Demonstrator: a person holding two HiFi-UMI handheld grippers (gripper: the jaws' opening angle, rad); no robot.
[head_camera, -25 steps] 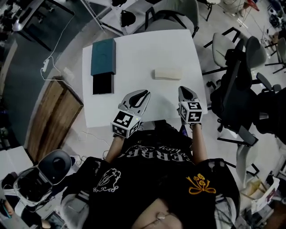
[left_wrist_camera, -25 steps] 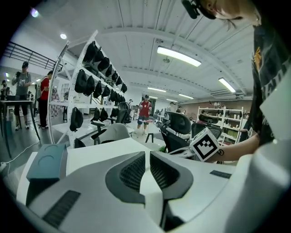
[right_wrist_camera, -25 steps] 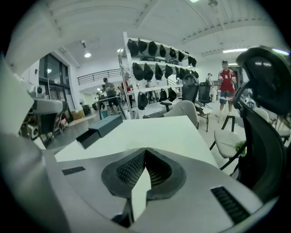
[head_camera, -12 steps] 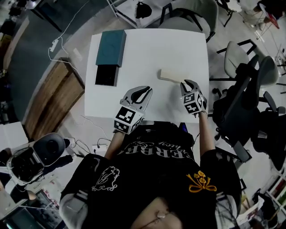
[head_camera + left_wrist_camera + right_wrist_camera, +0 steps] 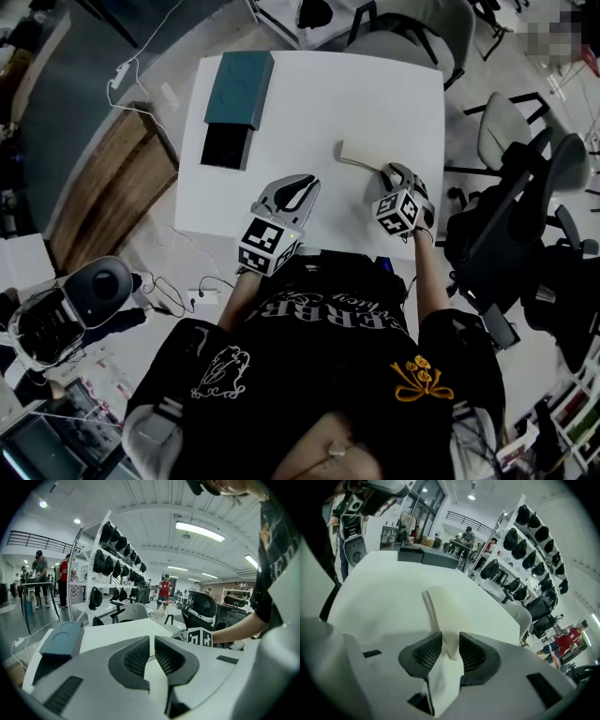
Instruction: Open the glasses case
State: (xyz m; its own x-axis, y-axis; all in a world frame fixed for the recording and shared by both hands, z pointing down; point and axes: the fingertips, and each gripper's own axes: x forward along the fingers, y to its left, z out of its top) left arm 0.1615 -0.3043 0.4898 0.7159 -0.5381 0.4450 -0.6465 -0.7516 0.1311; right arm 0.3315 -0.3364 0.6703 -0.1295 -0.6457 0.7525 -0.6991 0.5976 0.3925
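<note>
The cream glasses case [image 5: 354,157] lies shut on the white table [image 5: 309,103], right of the middle. My right gripper [image 5: 392,172] has come down over its near right end. In the right gripper view the case [image 5: 436,606] runs between the two pads, and the right gripper [image 5: 451,648] has its jaws opening around it, with no clear squeeze. My left gripper [image 5: 305,183] hovers at the table's near edge, left of the case and apart from it. In its own view the left gripper [image 5: 152,641] has its pads almost touching, with nothing between them.
A teal box [image 5: 239,89] and a black tray [image 5: 225,145] lie at the table's far left. Office chairs [image 5: 525,216] stand to the right and behind the table. A wooden board [image 5: 108,187] lies on the floor to the left.
My right gripper rolled and moved forward and down from the table's near edge onto the end of the case, its jaws parting around it. The left gripper hardly moved.
</note>
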